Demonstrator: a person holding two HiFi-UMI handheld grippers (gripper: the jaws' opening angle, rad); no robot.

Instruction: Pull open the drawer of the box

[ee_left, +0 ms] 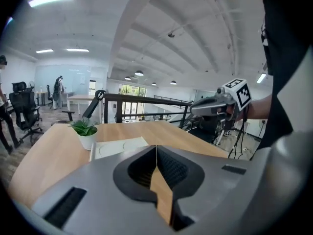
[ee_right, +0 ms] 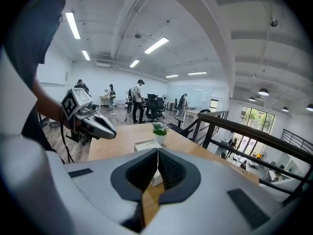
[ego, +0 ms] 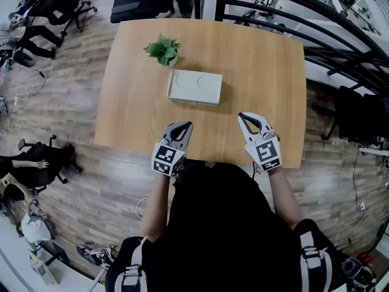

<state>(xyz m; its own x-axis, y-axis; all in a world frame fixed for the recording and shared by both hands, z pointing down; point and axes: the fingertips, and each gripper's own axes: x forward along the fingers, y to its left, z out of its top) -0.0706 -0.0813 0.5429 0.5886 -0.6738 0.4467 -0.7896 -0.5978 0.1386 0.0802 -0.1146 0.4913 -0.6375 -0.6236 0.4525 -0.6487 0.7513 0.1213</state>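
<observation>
Grey plastic makes up both tools, held low over the near edge of the desk (ego: pixel 261 72), just in front of the person's dark top. The left tool (ego: pixel 189 125) has its jaws pressed together with nothing between them, and its own view shows only bare wood through the slit. The right tool (ego: pixel 242 115) is the same, pressed together and empty. Both are well apart from each other and point up the desk.

Further in, about mid-desk and between the lines of the two tools, the box (ego: pixel 194 87) lies flat. It is white, low and rectangular, with shallow round shapes moulded into its top. Its near long side faces the person, but the drawer front and any pull on it are too small to make out.

The box looks like hard, smooth plastic and probably light, so on the slick wood it will likely slide along with a tug on the drawer. One tool should brace the body while the other, spread first, pinches the drawer's edge or pull.

Just behind the box stands a small potted plant (ego: pixel 163 49), close enough to get knocked.
</observation>
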